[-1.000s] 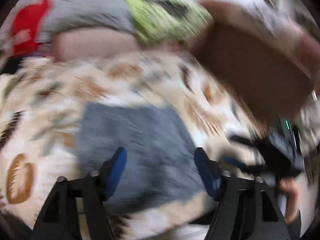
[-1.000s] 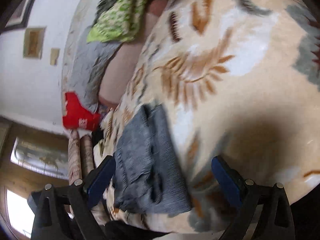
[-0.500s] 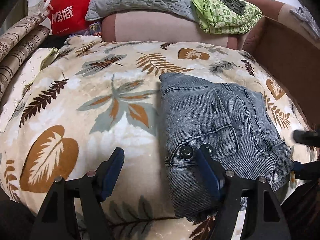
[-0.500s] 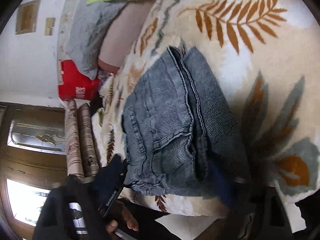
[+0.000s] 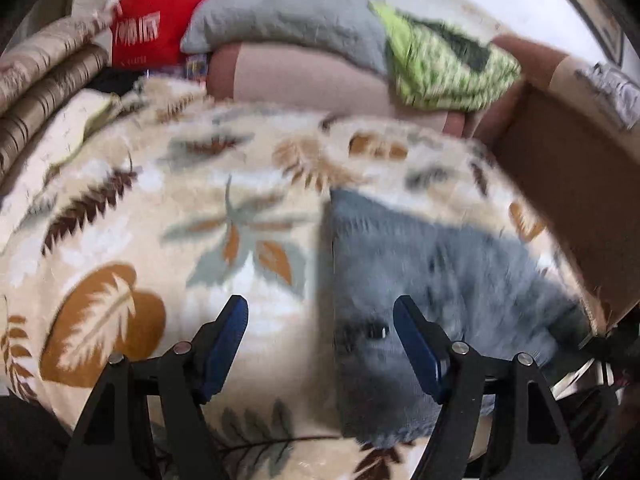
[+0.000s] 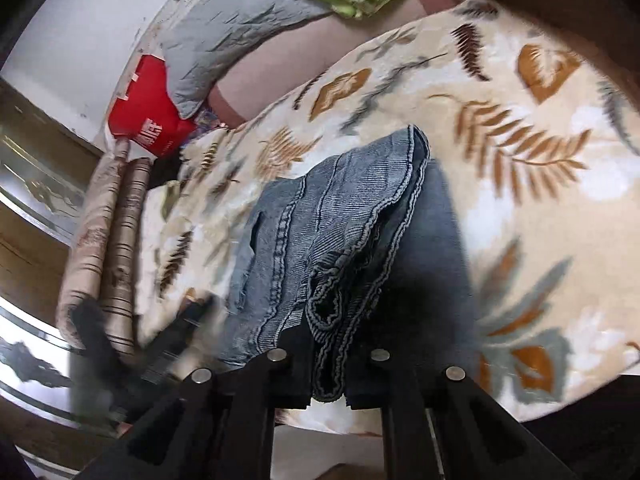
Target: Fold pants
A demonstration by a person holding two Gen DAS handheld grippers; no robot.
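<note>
A: Far left first. What's there?

B: Rolled patterned bedding (image 5: 38, 80) at the edge, a red bag (image 5: 160, 20) behind it, a grey pillow (image 5: 288, 16) and a green patterned cloth (image 5: 444, 68) along the back. Leaf-print blanket (image 5: 140, 220) covers the bed.

A: Left gripper?

B: The left gripper (image 5: 320, 316) hangs above the blanket, jaws wide apart, nothing pinched. Its left pad sits over bare blanket. The pants (image 5: 440, 280), grey-blue denim folded into a block, lie on the blanket right of centre; their left edge falls between the pads and the right pad overlaps the cloth by the dark buttons. View is blurred; cannot tell whether that pad touches.

A: And further right?

B: A brown wooden bed frame (image 5: 568, 200) beyond the pants.

A: Right wrist view?

B: The right gripper (image 6: 328, 364) has just been closing and is clamped on the near edge of the pants (image 6: 340, 208); a bunched hem runs straight down between the black fingers. That edge is lifted off the blanket (image 6: 520, 120), the rest lying folded ahead. The left gripper (image 6: 176, 336) shows blurred at lower left, beside the denim.
</note>
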